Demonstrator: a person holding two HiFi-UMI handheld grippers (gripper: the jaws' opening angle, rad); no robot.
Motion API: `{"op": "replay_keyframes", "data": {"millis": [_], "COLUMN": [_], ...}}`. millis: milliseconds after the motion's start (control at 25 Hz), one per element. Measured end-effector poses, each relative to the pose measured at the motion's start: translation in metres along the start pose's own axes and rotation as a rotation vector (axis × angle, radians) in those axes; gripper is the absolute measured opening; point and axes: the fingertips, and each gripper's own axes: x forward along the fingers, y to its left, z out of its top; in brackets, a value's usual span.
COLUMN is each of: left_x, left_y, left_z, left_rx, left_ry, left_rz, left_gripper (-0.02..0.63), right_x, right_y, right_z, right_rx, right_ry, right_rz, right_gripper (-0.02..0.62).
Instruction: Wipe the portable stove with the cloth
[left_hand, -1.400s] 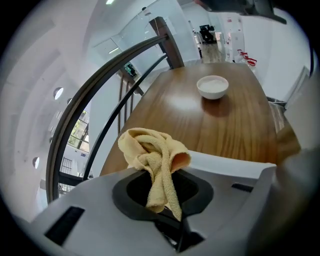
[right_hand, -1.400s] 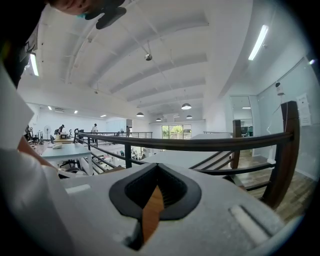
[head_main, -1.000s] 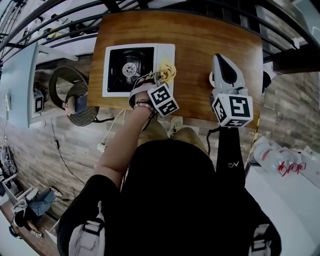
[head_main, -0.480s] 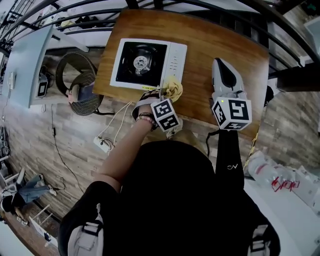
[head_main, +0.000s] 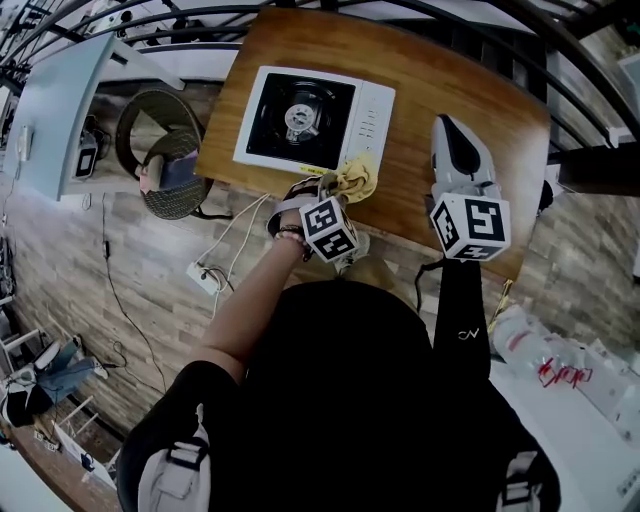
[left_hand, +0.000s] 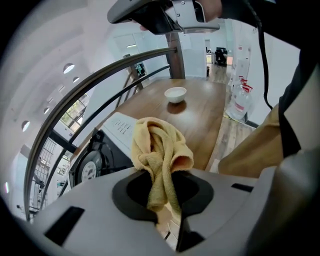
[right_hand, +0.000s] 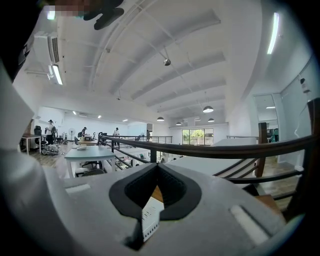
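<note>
The white portable stove (head_main: 315, 120) with a black burner well sits on the wooden table (head_main: 450, 70). In the left gripper view the stove (left_hand: 100, 155) lies to the left, under the cloth. My left gripper (head_main: 335, 190) is shut on the yellow cloth (head_main: 358, 178), which rests bunched at the stove's near right corner. In its own view the left gripper (left_hand: 162, 175) pinches the cloth (left_hand: 160, 147), whose folds stand up above the jaws. My right gripper (head_main: 450, 135) rests over the table to the right of the stove. Its jaws (right_hand: 156, 167) meet at the tip with nothing between them.
A small white bowl (left_hand: 175, 94) stands on the table beyond the cloth. A round wicker seat (head_main: 165, 150) is off the table's left end. A power strip with cables (head_main: 205, 275) lies on the floor. A dark railing (right_hand: 210, 150) runs along the far side.
The left gripper has drawn the cloth along the stove's right control panel, from its middle to the near right corner. The head view has shifted. The right gripper has stayed put.
</note>
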Motion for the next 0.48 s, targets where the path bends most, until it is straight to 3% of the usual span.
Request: {"op": "replay_keyframes", "data": {"millis": [480], "left_x": [-0.032], "left_y": [0.076], "left_z": [-0.127], "left_rx": [-0.153], "left_ry": [0.057], "left_rz": [0.035], "left_gripper": [0.067], "right_x": [0.083], "right_y": [0.094], "right_z": [0.007], "right_rx": [-0.008], "right_ry": [0.021], "right_rz": [0.082], "right_gripper": [0.002]}}
